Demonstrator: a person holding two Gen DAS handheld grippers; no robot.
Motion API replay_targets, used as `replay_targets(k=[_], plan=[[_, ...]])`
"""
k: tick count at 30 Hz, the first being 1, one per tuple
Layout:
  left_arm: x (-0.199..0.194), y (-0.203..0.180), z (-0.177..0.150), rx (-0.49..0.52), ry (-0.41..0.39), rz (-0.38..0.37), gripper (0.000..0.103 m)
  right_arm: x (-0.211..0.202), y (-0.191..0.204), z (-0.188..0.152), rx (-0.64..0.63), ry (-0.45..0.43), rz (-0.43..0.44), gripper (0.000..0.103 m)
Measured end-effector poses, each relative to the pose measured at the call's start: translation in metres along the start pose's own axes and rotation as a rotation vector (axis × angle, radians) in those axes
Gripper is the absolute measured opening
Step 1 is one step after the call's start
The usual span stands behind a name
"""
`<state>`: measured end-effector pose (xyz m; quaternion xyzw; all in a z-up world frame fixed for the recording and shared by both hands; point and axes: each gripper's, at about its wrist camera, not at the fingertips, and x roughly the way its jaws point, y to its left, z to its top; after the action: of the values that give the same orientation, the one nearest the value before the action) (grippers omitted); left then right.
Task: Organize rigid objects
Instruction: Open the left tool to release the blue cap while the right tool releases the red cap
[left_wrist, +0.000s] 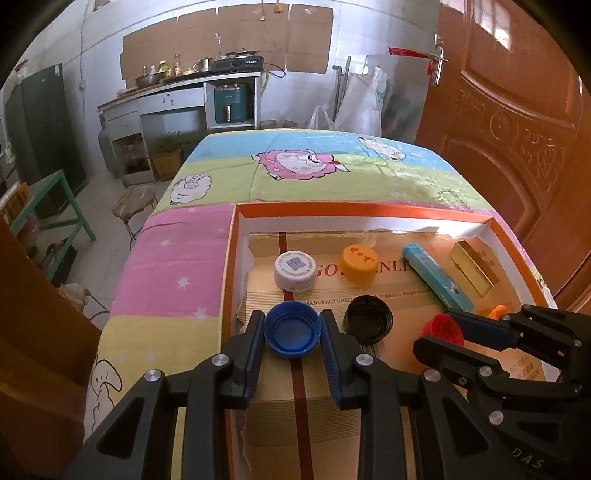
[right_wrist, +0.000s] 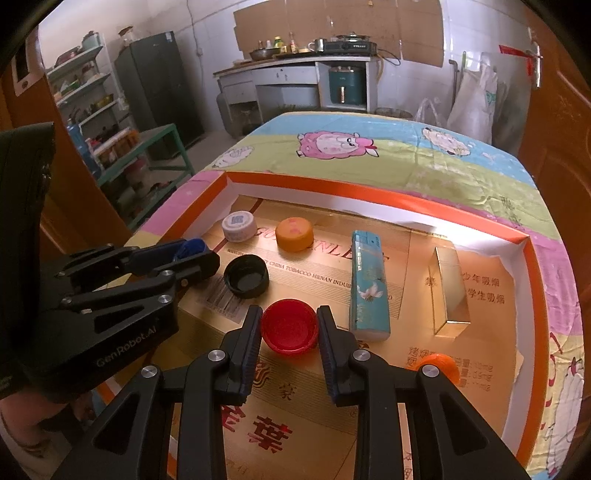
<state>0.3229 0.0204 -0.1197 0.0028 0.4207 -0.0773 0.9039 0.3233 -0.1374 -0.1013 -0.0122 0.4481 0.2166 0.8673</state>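
Observation:
My left gripper (left_wrist: 291, 321) is shut on a blue bottle cap (left_wrist: 291, 330), open side up, low over the near left part of a shallow orange-rimmed box (left_wrist: 362, 208). My right gripper (right_wrist: 289, 314) is shut on a red cap (right_wrist: 290, 328), also open side up, near the box's middle. Each gripper shows in the other view: the right one (left_wrist: 439, 328) with the red cap, the left one (right_wrist: 195, 251) with the blue cap (right_wrist: 190, 248). Between them lies a black cap (left_wrist: 367, 319) (right_wrist: 246, 276), open side up.
Further back in the box lie a white cap (right_wrist: 239, 225), a yellow-orange cap (right_wrist: 294, 233), a teal lighter (right_wrist: 369, 284) and a gold box (right_wrist: 450, 291). A small orange cap (right_wrist: 439, 363) sits near right. The box rests on a cartoon-print cloth (right_wrist: 443, 166).

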Motion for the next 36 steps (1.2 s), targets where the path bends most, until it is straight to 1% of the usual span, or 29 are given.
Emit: replay_targets(k=[14, 16, 17, 19, 20, 22, 24, 36], plan=[[0.004, -0.007, -0.001, 0.022, 0.017, -0.007, 0.03, 0.005, -0.004, -0.001, 0.008, 0.01, 0.0, 0.031], [0.004, -0.007, -0.001, 0.019, 0.016, -0.013, 0.03, 0.005, -0.003, -0.001, 0.007, 0.012, -0.002, 0.034], [0.004, -0.006, -0.001, 0.015, 0.015, -0.015, 0.03, 0.004, -0.002, -0.001, 0.006, 0.012, -0.002, 0.037], [0.003, -0.005, 0.0, 0.006, 0.01, -0.021, 0.032, 0.004, -0.002, -0.001, 0.004, 0.011, -0.001, 0.042], [0.002, -0.004, 0.0, 0.001, 0.007, -0.024, 0.033, 0.003, -0.003, -0.001, 0.004, 0.01, -0.001, 0.042], [0.0, -0.004, 0.0, -0.002, 0.0, -0.027, 0.04, 0.003, -0.003, -0.002, 0.007, 0.011, -0.004, 0.042], [-0.002, -0.004, 0.0, -0.002, -0.006, -0.026, 0.044, 0.002, -0.003, -0.002, 0.012, 0.01, -0.004, 0.042], [-0.012, -0.004, 0.0, 0.005, -0.018, -0.021, 0.045, -0.005, -0.002, -0.003, 0.014, 0.001, -0.008, 0.042]])
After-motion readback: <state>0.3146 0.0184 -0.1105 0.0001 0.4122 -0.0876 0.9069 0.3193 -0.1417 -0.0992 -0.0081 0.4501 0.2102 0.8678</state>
